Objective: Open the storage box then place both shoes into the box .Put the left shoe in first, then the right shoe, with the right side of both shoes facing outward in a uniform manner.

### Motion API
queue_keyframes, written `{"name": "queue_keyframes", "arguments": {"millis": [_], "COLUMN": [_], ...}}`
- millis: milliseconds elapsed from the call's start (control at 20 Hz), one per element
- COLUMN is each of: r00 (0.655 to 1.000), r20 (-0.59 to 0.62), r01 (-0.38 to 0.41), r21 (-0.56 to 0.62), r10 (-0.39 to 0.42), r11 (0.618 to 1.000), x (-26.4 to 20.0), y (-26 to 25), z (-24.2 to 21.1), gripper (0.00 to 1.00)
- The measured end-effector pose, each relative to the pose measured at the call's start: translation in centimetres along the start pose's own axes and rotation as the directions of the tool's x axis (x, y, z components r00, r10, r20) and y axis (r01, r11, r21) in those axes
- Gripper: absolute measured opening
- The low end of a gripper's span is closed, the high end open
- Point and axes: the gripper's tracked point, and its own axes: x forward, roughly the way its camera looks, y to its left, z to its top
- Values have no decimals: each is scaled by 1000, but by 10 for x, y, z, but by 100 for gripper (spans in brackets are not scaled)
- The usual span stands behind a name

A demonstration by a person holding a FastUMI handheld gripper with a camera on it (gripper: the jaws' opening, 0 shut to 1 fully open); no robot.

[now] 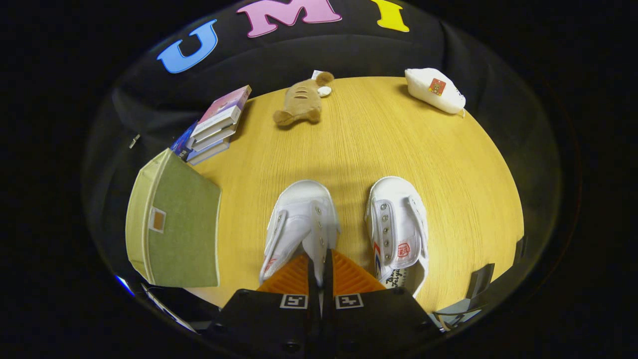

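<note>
Fingers: gripper [319,267] pinching the inner eyelet flap of the left shoe [299,224], both pads pressed on it.
Left shoe: near table [389,144] front edge, toe pointing away.
Right shoe [398,229]: just beside it, untouched.
Storage box [174,224]: green, at the table's left edge; whether it stands open I cannot tell.
Advice: hold the flap firmly, lift straight, carry left, and keep the shoe's right side outward.
</note>
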Motion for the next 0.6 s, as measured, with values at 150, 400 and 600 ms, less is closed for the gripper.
{"name": "queue_keyframes", "arguments": {"millis": [150,400,600], "r00": [998,981,958], "r20": [12,32,-20], "r01": [-55,-189,-286], "r21": [-4,-16,7], "r10": [55,189,286], "r11": [998,982,958], "x": [-33,-77,-86], "y": [37,129,211], "z": [25,65,70], "gripper": [5,5,5]}}
